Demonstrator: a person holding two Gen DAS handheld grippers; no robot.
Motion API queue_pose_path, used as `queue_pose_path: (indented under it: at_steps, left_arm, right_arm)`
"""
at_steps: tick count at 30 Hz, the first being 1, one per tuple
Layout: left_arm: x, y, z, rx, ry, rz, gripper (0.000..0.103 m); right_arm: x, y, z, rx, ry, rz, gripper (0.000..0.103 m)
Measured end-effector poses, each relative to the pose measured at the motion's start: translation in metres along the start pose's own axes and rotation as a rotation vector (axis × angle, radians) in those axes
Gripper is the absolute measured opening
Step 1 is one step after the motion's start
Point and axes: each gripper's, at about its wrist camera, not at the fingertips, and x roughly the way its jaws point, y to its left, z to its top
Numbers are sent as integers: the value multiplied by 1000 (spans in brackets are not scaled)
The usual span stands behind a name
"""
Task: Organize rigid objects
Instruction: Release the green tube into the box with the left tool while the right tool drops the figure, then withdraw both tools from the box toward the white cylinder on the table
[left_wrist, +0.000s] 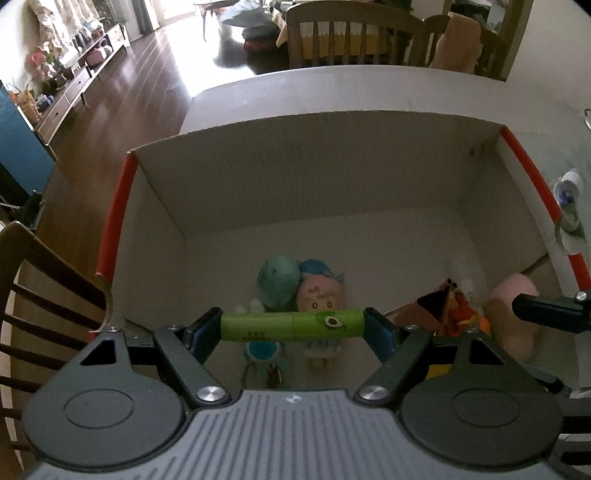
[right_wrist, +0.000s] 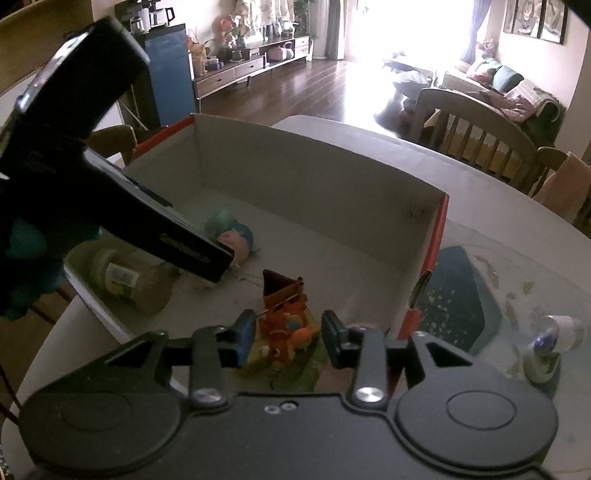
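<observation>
My left gripper (left_wrist: 292, 320) is shut on a green tube (left_wrist: 266, 328) with an avocado picture, held end to end between the pads above a white cardboard box (left_wrist: 332, 173) with red edges. On the box floor below lie a blue-haired doll (left_wrist: 321, 295), a teal ball (left_wrist: 279, 280) and a blue toy (left_wrist: 264, 350). In the right wrist view my right gripper (right_wrist: 290, 339) stands low in the box (right_wrist: 295, 177). An orange toy house (right_wrist: 284, 317) stands between its pads with thin gaps on both sides. The left gripper (right_wrist: 199, 251) reaches in from the upper left.
A jar with a green lid (right_wrist: 125, 277) lies at the box's near left. A pink plush (left_wrist: 513, 317) sits in the right corner. On the table (right_wrist: 517, 236) right of the box are a dark mat (right_wrist: 458, 295) and a small white gadget (right_wrist: 546, 350). Wooden chairs (left_wrist: 37, 295) surround the table.
</observation>
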Motion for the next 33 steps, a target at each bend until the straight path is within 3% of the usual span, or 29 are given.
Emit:
queue_pose_path:
  at_steps: [7,17,26,33]
  left_arm:
    - [-10,-2,-2,2,-32,21,82]
    - [-29,-1,-12,-17,-55,-14,82]
    - [-60,-9,-21,-34,-121,-31,82]
    - [-94,-17,-30,-50,-190,-59,82]
  right_arm:
    - [-13,-1,-1,14,-28,20,48]
    - [-38,-2,-3,38,-76,45,62]
    - [-64,-7,-8,72,-128,55,65]
    - [-90,-14,-15,93,-182,63,75]
